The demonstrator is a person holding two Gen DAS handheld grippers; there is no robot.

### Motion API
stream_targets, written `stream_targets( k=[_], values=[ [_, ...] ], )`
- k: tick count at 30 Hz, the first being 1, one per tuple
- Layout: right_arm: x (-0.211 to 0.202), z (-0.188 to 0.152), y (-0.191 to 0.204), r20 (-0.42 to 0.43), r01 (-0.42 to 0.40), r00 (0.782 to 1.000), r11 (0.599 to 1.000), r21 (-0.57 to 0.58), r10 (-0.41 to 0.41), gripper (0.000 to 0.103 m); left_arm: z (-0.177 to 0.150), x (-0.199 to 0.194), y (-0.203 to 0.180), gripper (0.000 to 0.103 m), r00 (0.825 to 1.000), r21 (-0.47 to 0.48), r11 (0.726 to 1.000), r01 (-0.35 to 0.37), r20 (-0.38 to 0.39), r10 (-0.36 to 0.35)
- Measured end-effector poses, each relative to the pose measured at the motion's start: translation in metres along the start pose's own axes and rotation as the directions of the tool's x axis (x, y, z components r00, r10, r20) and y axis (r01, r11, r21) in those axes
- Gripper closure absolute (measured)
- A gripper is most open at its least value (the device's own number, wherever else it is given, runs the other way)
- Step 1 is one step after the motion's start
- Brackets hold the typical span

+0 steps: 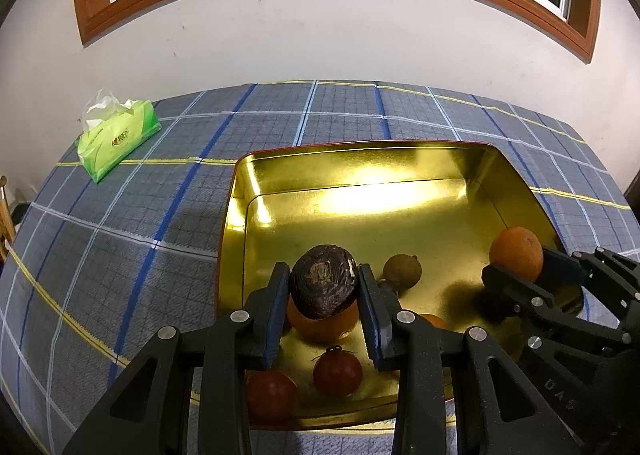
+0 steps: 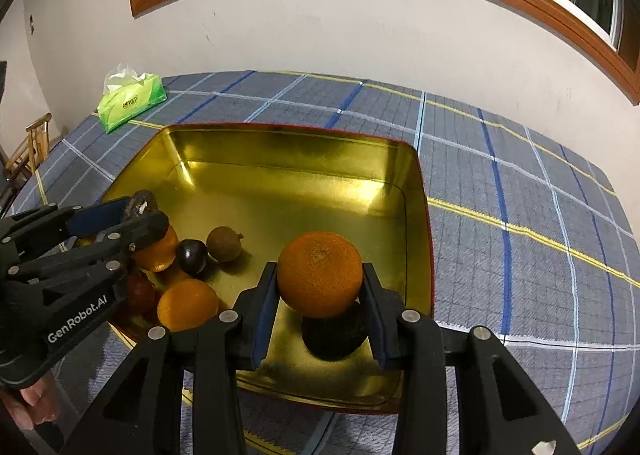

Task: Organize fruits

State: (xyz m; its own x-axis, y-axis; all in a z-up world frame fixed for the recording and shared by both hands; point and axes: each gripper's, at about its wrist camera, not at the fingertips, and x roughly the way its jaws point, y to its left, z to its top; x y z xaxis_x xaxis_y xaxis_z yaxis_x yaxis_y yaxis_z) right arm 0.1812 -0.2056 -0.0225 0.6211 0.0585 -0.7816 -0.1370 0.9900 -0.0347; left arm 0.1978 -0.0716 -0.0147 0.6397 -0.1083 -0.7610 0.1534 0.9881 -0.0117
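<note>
I have my left gripper (image 1: 324,287) clamped on a dark, wrinkled purple-brown fruit (image 1: 323,282), held above the near left part of the shiny gold rectangular tin tray (image 1: 360,163) on the blue plaid-clothed desk (image 1: 120,235). My right gripper (image 2: 320,279) is closed on a round orange (image 2: 319,273), hanging over the tray's near right corner. From the left gripper, the loose fruit sits directly beneath and toward six o'clock: another orange (image 1: 320,325), two red tomatoes (image 1: 337,371), and a small brown round fruit (image 1: 402,271) at two o'clock. Under the right gripper lies a dark round fruit (image 2: 334,335), so I judge the orange needs bare floor toward twelve o'clock. A green tissue pack (image 1: 116,143) lies well apart at ten o'clock.
</note>
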Motion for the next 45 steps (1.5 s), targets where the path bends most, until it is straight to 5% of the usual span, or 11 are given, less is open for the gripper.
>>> stream_targets(
  k=[14, 30, 45],
  values=[
    [0.001, -0.002, 0.001, -0.009, 0.006, 1.000, 1.000, 0.012, -0.005, 0.064, -0.002, -0.001, -0.002, 0.068, 1.000, 0.011, 1.000, -0.009, 0.000, 0.009],
    [-0.036, -0.006, 0.006, 0.049, 0.057, 0.997, 0.998, 0.026, -0.058, 0.027, -0.007, -0.031, 0.003, 0.047, 0.999, -0.010, 1.000, 0.011, 0.032, -0.011],
    [-0.072, -0.033, 0.012, 0.056, 0.057, 0.997, 0.997, 0.056, -0.060, 0.022, -0.028, -0.073, 0.011, 0.042, 0.998, -0.019, 1.000, -0.013, 0.066, 0.014]
  ],
)
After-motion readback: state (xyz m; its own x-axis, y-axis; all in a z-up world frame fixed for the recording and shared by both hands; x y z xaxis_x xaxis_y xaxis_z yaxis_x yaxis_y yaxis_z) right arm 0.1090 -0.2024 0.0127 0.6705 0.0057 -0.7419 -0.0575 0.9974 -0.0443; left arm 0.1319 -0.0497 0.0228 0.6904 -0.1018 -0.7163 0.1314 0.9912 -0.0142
